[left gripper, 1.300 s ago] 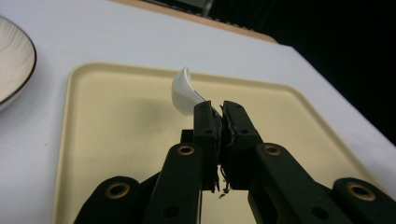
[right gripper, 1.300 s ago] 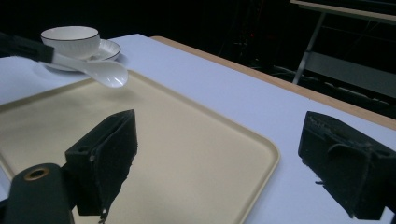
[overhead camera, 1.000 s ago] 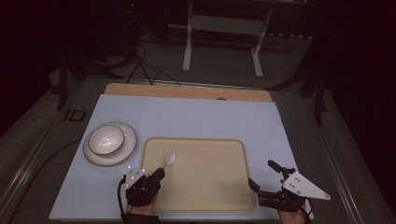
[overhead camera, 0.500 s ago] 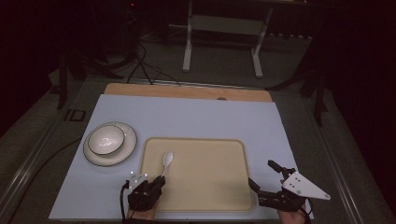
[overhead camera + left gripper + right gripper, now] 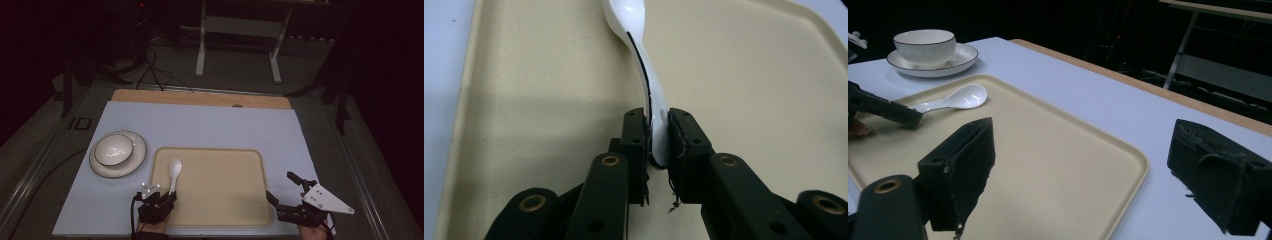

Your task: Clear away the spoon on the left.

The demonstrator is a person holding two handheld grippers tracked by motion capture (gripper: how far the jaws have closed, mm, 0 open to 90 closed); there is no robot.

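A white spoon (image 5: pixel 175 170) lies on the beige tray (image 5: pixel 220 200), near its left rim, bowl end pointing away from me. My left gripper (image 5: pixel 170 194) is at the tray's near left corner. In the left gripper view the spoon (image 5: pixel 634 20) runs off across the tray (image 5: pixel 749 75). The black pads of the left gripper (image 5: pixel 658 130) lie against both sides of the handle's end. Its jaws have just been opening, with the handle between them. My right gripper (image 5: pixel 280 186) stands open and empty at the tray's near right corner. From the right gripper (image 5: pixel 1083 145) I see the spoon (image 5: pixel 955 98).
A white bowl (image 5: pixel 114 149) sits on a saucer (image 5: pixel 132 160) left of the tray, on the pale blue table top (image 5: pixel 200 125). A wooden strip (image 5: pixel 200 97) runs along the far edge. Beyond it are a dark floor, cables and a metal stand (image 5: pixel 237 30).
My left gripper has drawn slightly back toward the near edge, and the spoon has shifted a little to the left with it. The right gripper has stayed put.
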